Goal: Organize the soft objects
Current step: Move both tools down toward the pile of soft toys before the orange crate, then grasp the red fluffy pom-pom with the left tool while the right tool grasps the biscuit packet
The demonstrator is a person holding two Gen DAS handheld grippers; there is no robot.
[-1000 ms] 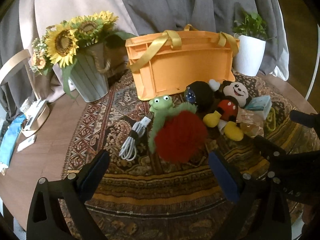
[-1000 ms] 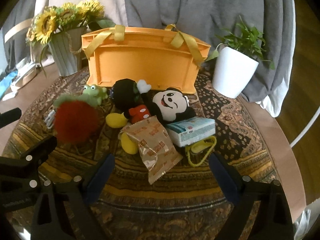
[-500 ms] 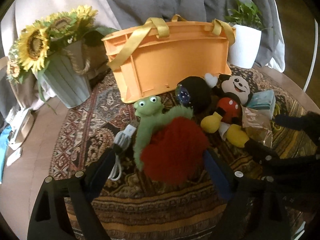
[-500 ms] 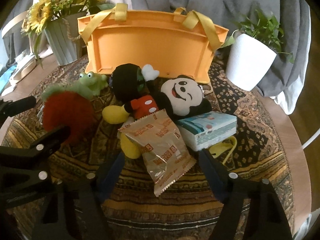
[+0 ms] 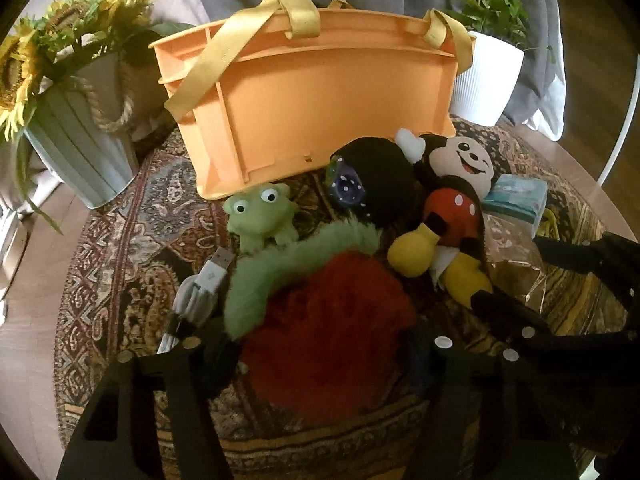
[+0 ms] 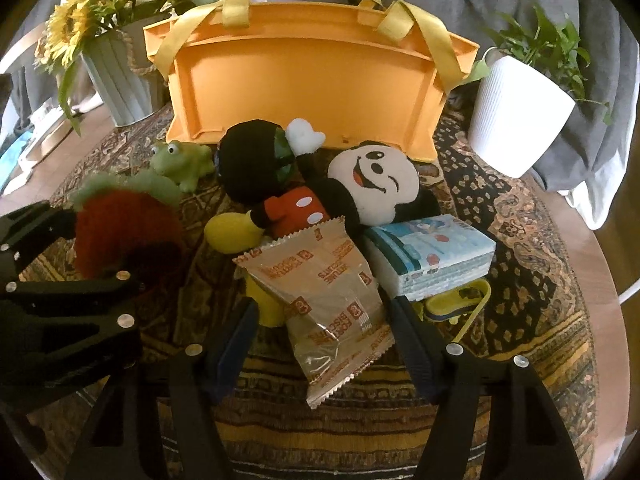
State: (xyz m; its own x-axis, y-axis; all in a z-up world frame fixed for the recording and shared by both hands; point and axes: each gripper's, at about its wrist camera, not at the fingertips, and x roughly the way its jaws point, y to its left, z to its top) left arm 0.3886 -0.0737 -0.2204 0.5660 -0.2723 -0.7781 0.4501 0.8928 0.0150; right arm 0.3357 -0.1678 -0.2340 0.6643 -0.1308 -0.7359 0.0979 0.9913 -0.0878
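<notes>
Straddling fuzzy red plush (image 5: 328,336) with green fringe, left gripper (image 5: 316,356) open, right gripper (image 6: 324,328) open.

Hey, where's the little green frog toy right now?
In the left wrist view, the green frog toy sits on the rug just in front of the orange basket, behind the red fuzzy plush.

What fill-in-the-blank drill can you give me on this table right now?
1. The left gripper has its fingers either side of the fluffy ____ plush.
2. The biscuit packet lies between the ____ gripper's fingers.
3. The orange basket has ____ ribbon handles.

Missing: red; right; yellow
</notes>
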